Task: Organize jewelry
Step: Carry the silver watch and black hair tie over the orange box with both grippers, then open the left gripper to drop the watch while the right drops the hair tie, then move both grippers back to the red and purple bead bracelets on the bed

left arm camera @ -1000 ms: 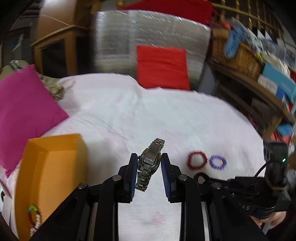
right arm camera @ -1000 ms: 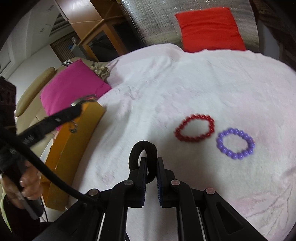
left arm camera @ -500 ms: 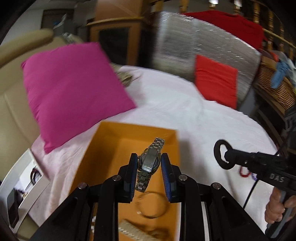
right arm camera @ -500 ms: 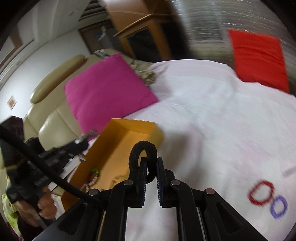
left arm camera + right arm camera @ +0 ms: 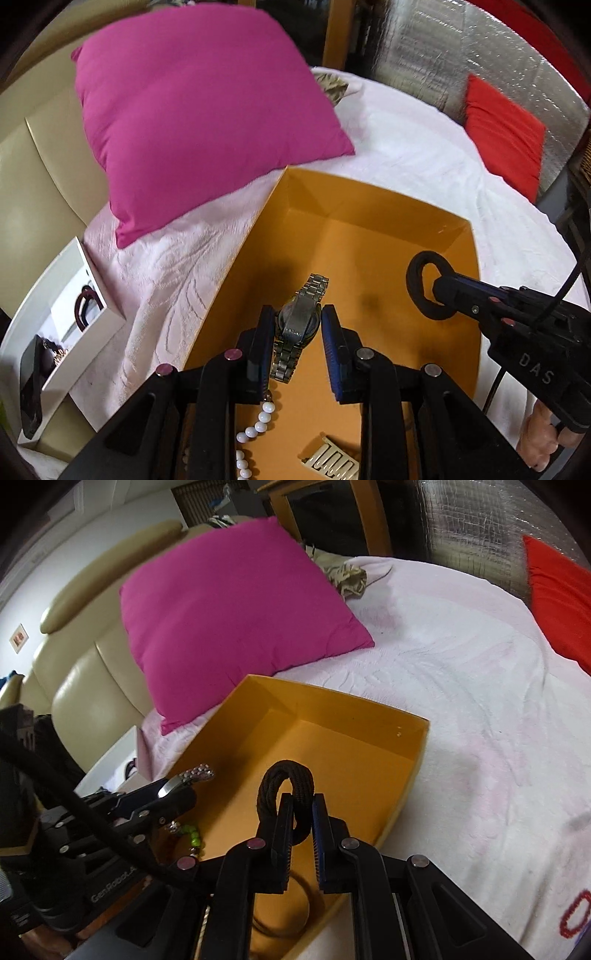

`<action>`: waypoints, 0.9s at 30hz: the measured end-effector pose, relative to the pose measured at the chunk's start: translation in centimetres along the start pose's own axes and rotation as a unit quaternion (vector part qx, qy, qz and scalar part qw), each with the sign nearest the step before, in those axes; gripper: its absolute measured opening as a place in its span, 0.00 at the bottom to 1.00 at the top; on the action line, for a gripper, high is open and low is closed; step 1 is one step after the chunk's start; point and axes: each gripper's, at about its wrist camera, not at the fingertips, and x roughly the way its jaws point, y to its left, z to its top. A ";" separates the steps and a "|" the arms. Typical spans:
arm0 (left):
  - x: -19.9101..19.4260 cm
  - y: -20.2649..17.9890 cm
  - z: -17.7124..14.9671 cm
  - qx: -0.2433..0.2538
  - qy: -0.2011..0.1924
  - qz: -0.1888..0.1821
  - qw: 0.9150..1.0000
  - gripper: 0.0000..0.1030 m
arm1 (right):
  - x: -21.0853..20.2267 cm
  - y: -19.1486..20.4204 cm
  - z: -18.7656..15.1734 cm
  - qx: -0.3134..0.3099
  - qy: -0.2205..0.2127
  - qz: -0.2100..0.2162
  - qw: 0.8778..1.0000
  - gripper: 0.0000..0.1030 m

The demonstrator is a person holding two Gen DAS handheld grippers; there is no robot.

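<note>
My left gripper is shut on a silver metal watch and holds it above the inside of the orange box. My right gripper is shut on a black hair tie and holds it over the same orange box; it also shows in the left wrist view. In the box lie a white bead string, a gold band, green beads and a thin ring. A red bead bracelet lies on the bed at the far right.
The box sits on a white bedspread. A magenta pillow lies just behind it, and a red cushion leans at the far right. A white bedside surface with small items is at the left, below a beige padded headboard.
Both grippers have swung left from the bracelets on the bed to above the orange box. Each keeps hold of its item.
</note>
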 end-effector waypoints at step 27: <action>-2.5 -4.9 0.5 0.042 -0.029 0.040 0.998 0.27 | -6.7 -7.3 -1.4 0.089 -0.058 0.013 0.994 0.16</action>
